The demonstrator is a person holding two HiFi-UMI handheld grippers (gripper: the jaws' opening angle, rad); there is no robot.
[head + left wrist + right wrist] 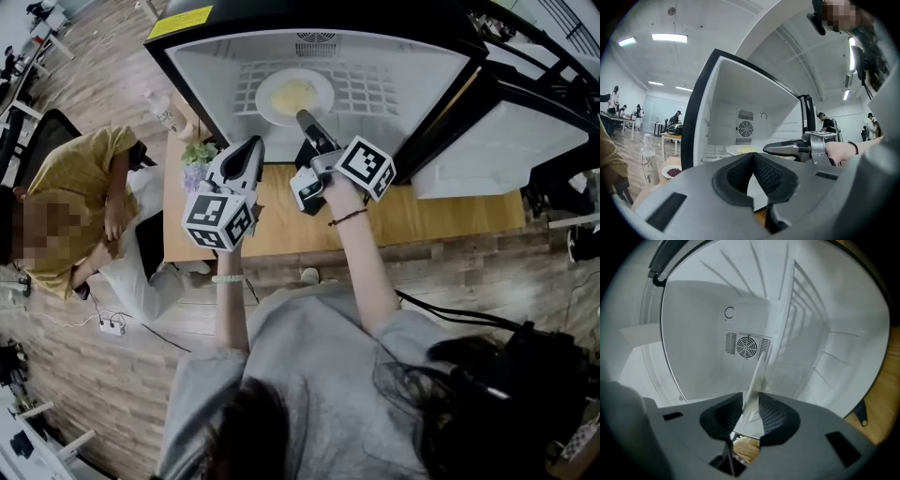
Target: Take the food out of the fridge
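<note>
White plate (266,101) in fridge (214,67), right gripper (303,118) pinching its rim, left gripper (255,143) pressed together

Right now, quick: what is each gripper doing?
Left gripper: closed, holding nothing.
Right gripper: closed on the rim of the plate inside the fridge.

White plate (324,88), yellow food (292,94); fridge (214,73) black outside, white inside; tan table (450,212).

Smooth white plastic fridge lining (412,75), glossy white plate (263,101), pale wood-grain table (450,214)
</note>
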